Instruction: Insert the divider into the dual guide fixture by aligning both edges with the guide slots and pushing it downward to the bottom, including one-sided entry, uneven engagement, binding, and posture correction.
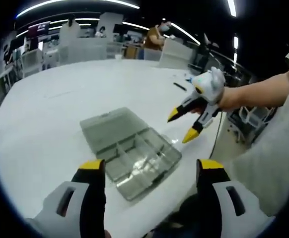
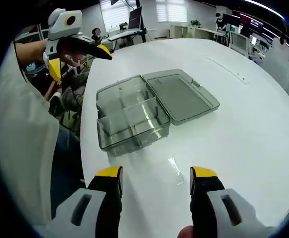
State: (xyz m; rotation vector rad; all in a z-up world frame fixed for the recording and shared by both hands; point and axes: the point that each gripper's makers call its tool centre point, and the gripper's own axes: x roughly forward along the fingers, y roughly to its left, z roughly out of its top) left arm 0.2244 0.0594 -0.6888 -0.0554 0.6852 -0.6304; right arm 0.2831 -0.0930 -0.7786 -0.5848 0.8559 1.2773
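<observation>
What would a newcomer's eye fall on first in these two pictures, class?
The open clear plastic box on the white table, its lid laid flat beside it. Next, a small clear divider strip lying loose near the right tongs. The left tongs hover open before the box.

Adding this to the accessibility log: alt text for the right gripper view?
An open, smoke-grey clear plastic compartment box sits on a white round table, its lid folded flat beside it. A small clear plastic divider strip lies on the table between the box and the right gripper, whose yellow-tipped jaws are open.
</observation>
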